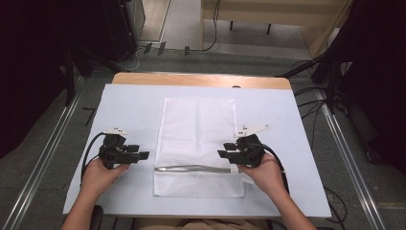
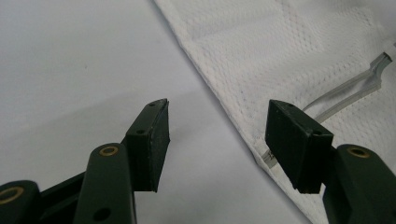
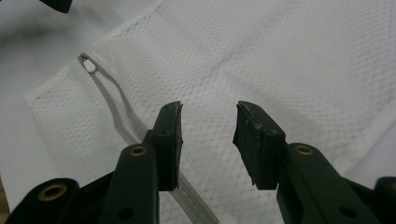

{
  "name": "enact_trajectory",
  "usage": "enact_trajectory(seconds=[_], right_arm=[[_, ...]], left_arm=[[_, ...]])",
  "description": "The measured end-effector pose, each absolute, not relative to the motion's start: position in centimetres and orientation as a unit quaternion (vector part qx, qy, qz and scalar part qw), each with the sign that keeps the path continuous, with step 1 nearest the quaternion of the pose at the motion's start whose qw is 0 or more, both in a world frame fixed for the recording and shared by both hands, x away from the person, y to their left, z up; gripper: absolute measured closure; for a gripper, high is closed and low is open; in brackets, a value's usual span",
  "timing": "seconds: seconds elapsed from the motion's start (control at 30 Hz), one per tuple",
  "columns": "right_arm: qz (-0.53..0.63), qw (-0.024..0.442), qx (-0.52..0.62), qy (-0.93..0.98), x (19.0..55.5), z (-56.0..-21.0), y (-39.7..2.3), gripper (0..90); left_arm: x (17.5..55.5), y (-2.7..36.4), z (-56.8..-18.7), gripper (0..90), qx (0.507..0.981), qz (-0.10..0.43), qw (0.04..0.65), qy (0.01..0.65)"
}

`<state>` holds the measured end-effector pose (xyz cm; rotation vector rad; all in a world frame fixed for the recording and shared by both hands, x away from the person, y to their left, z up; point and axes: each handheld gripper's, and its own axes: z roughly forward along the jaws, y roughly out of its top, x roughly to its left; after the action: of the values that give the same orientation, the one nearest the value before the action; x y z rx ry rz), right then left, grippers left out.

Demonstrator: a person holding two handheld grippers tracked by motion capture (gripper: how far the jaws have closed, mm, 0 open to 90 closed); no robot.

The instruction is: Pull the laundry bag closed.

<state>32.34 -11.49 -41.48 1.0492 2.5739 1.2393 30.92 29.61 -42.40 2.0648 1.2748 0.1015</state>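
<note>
The desk (image 1: 119,96) under its white sheet carries the white mesh laundry bag (image 1: 198,129), which lies flat in the middle, lengthwise away from me, with its zipper (image 1: 191,168) running across the near end. The bag looks light, soft and floppy to me: thin netting that will sag and fold if I lift it by one point, and may snag, so I judge the firmer spots to take are the stitched hem at the corners or the zipper tape, and the small pull tab (image 3: 88,64) at the zipper's end for opening it. My hands rest low at either side of the bag's near end, forearms coming in from my edge of the desk. My left gripper (image 1: 136,155) points inward at the bag's left hem, just short of it, jaws wide and empty. My right gripper (image 1: 224,154) points in over the right hem, above the mesh beside the zipper, jaws parted and holding nothing.
</note>
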Motion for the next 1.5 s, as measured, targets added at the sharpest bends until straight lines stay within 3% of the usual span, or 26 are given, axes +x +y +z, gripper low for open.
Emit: enact_trajectory(seconds=[1.07, 1.5], right_arm=[[0.415, 0.007, 0.266, 0.870, 32.1, -41.0, -3.2, 78.2], [0.415, -0.022, 0.251, 0.874, 32.1, -42.8, 0.3, 78.6]], left_arm=[[30.7, 30.3, -42.4, 41.8, 0.791, 0.046, 0.350, 0.499], [30.9, 30.2, -42.3, 41.4, 0.793, 0.048, 0.349, 0.498]])
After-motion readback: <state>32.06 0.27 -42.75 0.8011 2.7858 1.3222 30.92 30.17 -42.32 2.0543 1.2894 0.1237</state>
